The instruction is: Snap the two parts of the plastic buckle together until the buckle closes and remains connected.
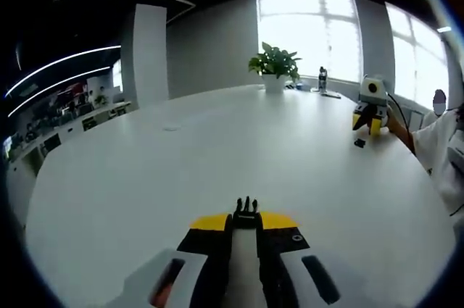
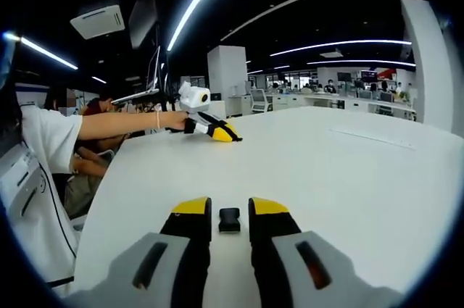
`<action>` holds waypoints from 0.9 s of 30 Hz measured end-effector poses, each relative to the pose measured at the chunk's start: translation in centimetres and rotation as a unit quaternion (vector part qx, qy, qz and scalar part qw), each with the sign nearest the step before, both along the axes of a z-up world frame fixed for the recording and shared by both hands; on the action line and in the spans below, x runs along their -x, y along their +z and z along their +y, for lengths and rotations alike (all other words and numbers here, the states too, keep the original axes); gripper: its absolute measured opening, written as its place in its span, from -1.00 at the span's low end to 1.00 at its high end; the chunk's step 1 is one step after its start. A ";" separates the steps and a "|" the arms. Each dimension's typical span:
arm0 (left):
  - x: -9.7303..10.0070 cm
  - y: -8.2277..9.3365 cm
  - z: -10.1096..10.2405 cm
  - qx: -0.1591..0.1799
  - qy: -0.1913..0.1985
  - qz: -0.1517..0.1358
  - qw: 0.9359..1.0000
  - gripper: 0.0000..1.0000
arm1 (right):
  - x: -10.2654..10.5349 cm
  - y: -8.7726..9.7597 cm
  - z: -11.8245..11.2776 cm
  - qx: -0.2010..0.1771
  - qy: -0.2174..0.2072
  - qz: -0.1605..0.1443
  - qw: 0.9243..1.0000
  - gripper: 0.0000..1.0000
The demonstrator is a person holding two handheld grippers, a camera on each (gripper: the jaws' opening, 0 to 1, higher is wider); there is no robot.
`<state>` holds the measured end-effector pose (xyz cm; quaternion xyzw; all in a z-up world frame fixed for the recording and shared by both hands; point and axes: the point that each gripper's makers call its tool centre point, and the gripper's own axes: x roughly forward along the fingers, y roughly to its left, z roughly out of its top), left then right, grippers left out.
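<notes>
Left gripper (image 1: pixel 246 222) clamped on the pronged buckle half (image 1: pixel 246 210), right gripper (image 2: pixel 229 210) part-open around the socket half (image 2: pixel 229 219) on the white surface (image 2: pixel 348 177) — close first, then align prongs squarely.

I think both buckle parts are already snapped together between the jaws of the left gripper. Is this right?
Not quite. The parts are still separate: the left gripper holds only the pronged buckle part, as the left gripper view shows. The socket part lies on the white table between the right gripper jaws.
</notes>
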<state>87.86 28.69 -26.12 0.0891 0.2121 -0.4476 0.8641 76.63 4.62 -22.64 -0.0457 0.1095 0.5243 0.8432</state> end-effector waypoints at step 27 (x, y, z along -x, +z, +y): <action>3.2 1.0 -4.7 0.024 -0.041 0.000 0.999 -0.77 | 0.4 0.1 0.1 -0.006 0.006 0.002 1.000 -0.62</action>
